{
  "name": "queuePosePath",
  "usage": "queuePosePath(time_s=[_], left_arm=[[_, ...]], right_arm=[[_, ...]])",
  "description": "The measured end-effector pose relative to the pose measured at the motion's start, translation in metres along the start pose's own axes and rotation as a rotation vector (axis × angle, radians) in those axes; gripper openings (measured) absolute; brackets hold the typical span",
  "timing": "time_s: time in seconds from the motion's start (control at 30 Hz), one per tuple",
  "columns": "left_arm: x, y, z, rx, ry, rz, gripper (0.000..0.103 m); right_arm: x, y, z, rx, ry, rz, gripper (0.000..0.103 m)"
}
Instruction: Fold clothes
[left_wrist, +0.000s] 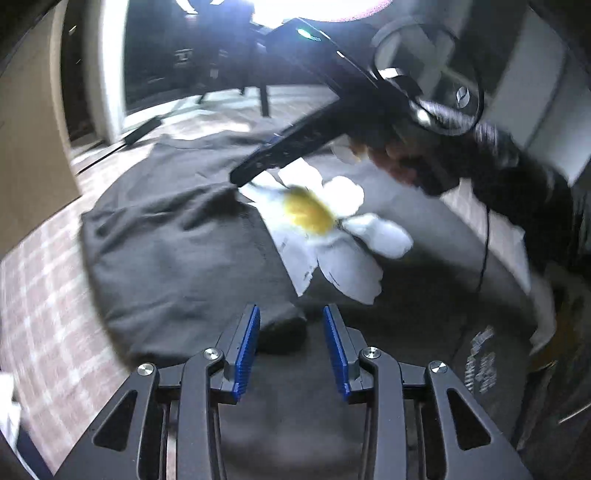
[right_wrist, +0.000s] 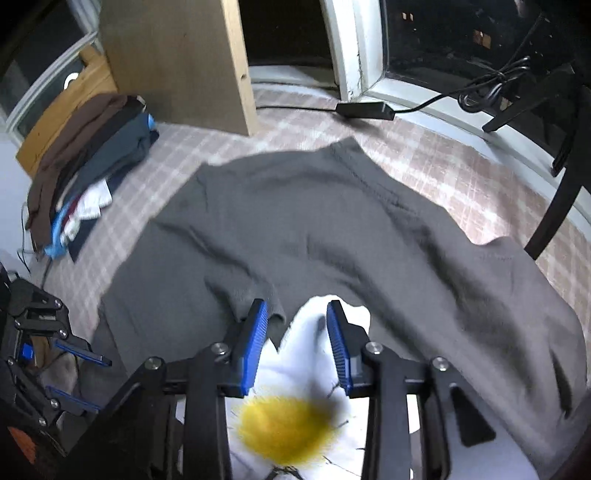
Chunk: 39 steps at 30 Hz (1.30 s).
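On the plaid bedspread (right_wrist: 436, 162): grey sweatshirt (right_wrist: 295, 221) spread out, partly folded over itself, daisy print (left_wrist: 325, 229) (white petals, yellow centre) exposed on the lower half. In the left wrist view the daisy sits at about 1 o'clock from frame centre; in the right wrist view its yellow centre is at 6 o'clock, under the gripper.

Left gripper (left_wrist: 291, 347): jaws partly open, nothing between the blue pads; a folded grey edge lies just ahead of them. Contact with the cloth not clear.

Right gripper (right_wrist: 297, 343): jaws partly open over a white petal, a grey sleeve cuff (right_wrist: 273, 314) just beside the left pad. No grasp visible. In the left wrist view it comes in from 2 o'clock, held by a hand (left_wrist: 402, 162), heavily motion-blurred.

Writing: white text print (left_wrist: 480, 365) on dark fabric at 4 o'clock in the left wrist view, too blurred to read. No other legible labels.

Stack of folded clothes (right_wrist: 88, 177) at 9–10 o'clock in the right wrist view, well apart from the sweatshirt. Black power adapter (right_wrist: 364, 109) with cable at 1 o'clock by the window frame.
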<state>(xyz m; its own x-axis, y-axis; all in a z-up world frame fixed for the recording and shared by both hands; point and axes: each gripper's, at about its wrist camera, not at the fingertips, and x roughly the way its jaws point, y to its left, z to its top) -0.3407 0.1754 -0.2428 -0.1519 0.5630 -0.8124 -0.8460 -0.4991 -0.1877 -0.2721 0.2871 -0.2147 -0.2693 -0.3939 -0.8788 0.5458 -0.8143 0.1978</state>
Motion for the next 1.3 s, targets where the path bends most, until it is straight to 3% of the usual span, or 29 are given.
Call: queuePosePath(time_s=[0.17,0.23,0.3,0.63,0.7,0.73,0.83,0.93,1.07,1.1,1.13,1.17,1.3], left_arm=[[0.028,-0.005,0.0,0.074,0.07,0.05,0.033],[0.034,-0.001,-0.001,0.062,0.085,0.06,0.012],[0.028,0.004,-0.001,0.034,0.063,0.037,0.006],[-0.016,0.02,0.005,-0.072,-0.033,-0.02,0.005],[-0.016,0.02,0.005,-0.074,-0.032,-0.018,0.005],[-0.017,0.019,0.005,-0.072,-0.032,-0.025,0.005],[-0.017,0.014,0.005,-0.088,-0.061,-0.08,0.005],[0.009,0.008,0.004,-0.105,-0.036,-0.11,0.005],[0.012,0.014,-0.009,-0.131,0.029,-0.069,0.007],[0.003,0.02,-0.014,-0.141,0.026,-0.047,0.013],[-0.007,0.026,-0.02,-0.15,0.023,-0.025,0.022],[-0.018,0.032,-0.025,-0.159,0.018,0.002,0.025],[-0.049,0.058,-0.043,-0.162,0.007,0.163,0.025]], right_arm=[[0.004,0.001,-0.005,-0.009,-0.01,0.037,0.033],[0.006,0.003,-0.005,-0.016,-0.01,0.045,0.033],[0.007,0.006,-0.005,-0.023,-0.011,0.054,0.033],[0.015,0.018,-0.002,-0.061,-0.009,0.093,0.033],[0.022,0.022,0.002,-0.084,0.004,0.09,0.022],[0.024,0.025,0.004,-0.103,0.002,0.072,0.002],[0.013,0.035,0.011,-0.186,-0.056,-0.057,0.002],[-0.001,0.033,0.016,-0.195,-0.116,-0.076,0.002],[0.016,0.031,0.003,-0.278,0.037,-0.165,0.003],[0.014,0.027,0.001,-0.268,0.057,-0.183,0.006],[0.012,0.022,-0.001,-0.258,0.076,-0.202,0.018],[0.008,0.017,-0.002,-0.246,0.085,-0.214,0.028],[-0.018,0.0,0.017,-0.127,-0.022,-0.103,0.03]])
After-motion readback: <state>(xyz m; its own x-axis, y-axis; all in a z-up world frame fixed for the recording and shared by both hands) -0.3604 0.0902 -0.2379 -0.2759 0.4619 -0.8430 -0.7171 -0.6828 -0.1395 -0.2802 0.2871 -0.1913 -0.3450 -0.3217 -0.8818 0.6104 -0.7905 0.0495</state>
